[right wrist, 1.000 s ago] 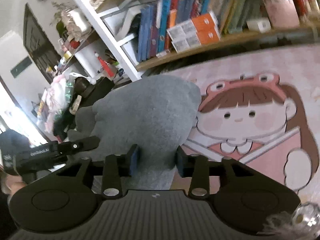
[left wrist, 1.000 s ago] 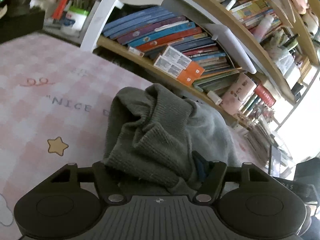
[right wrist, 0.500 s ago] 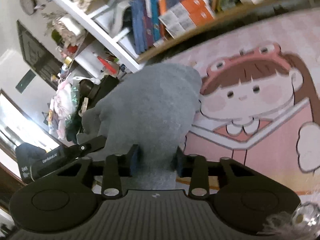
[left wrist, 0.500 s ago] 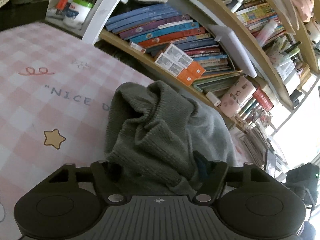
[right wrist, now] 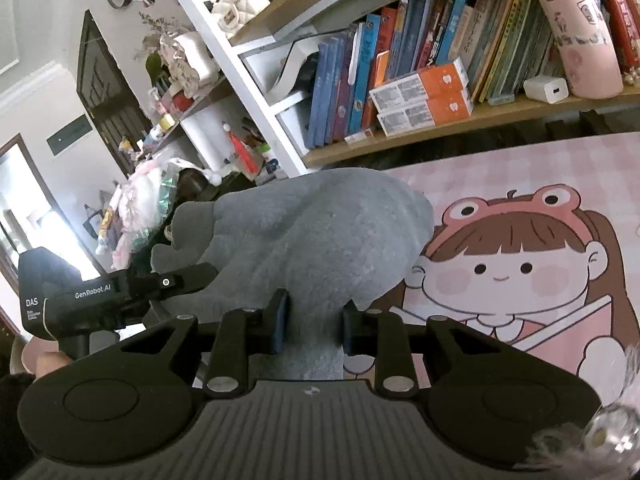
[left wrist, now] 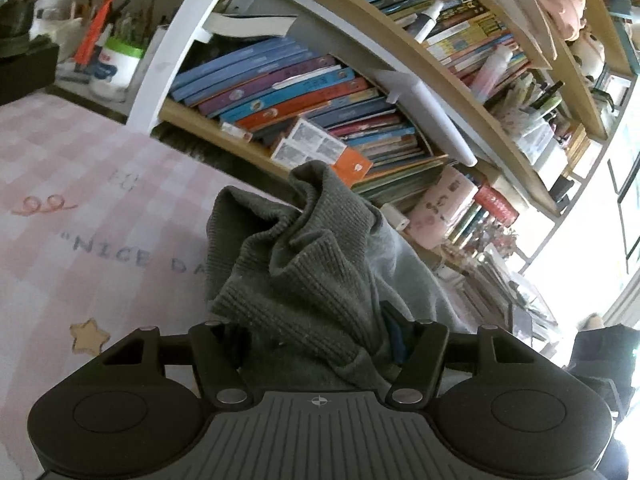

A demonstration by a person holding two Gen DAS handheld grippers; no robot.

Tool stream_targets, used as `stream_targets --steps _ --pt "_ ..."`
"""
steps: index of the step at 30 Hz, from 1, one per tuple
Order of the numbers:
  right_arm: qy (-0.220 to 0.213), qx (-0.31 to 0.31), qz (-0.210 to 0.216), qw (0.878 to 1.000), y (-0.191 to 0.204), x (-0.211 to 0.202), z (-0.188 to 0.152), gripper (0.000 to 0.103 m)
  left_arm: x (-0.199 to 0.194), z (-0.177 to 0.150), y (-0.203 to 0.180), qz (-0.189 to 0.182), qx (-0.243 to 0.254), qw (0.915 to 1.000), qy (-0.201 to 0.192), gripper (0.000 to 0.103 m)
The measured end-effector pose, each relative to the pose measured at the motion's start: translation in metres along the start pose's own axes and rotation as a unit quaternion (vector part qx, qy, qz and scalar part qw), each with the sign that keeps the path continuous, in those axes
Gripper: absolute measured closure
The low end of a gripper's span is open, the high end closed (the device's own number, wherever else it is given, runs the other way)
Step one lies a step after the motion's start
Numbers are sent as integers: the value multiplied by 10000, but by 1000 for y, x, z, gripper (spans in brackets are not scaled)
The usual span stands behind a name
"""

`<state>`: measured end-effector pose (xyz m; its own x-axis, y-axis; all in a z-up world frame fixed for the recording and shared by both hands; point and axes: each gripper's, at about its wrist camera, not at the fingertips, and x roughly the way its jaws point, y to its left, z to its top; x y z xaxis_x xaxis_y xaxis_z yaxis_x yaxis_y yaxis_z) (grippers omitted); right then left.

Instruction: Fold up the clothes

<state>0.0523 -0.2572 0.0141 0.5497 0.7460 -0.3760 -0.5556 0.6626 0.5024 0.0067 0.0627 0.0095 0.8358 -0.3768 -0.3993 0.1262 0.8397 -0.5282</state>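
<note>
A grey garment [left wrist: 304,280], ribbed knit on one side and soft pale fleece on the other [right wrist: 320,232], stands bunched up over the pink cartoon mat [left wrist: 100,208]. My left gripper [left wrist: 320,332] has a thick wad of the knit filling the gap between its fingers, and its jaws are closing on it. My right gripper [right wrist: 314,312] pinches a narrow neck of the fleece between its blue pads, its jaws also closing. The left gripper [right wrist: 192,276] shows in the right wrist view, at the garment's left side.
A full bookshelf [left wrist: 320,92] runs along the far edge of the mat [right wrist: 560,168], with orange boxes [right wrist: 424,100] and a pink tube [right wrist: 580,28] on its lowest board. A person's hand [right wrist: 44,360] holds the left gripper's handle. Clutter lies at the left.
The right jaws have narrowed onto the fleece, and the left jaws have drawn in slightly on the knit. Both views have tilted a little; the garment stays bunched between them.
</note>
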Motion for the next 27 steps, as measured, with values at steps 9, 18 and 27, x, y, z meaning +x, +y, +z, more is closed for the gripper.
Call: stream_targets --steps 9,18,27 --pt "-323 -49 -250 9992 -13 3 25 79 35 30 -6 -329 278 9991 26 41" --pt "-517 -291 -597 9965 -25 29 54 79 78 61 4 -422 451 9981 41 41" --pt "-601 -279 -1234 9901 -39 82 85 79 134 85 18 -245 521 9980 -262 42"
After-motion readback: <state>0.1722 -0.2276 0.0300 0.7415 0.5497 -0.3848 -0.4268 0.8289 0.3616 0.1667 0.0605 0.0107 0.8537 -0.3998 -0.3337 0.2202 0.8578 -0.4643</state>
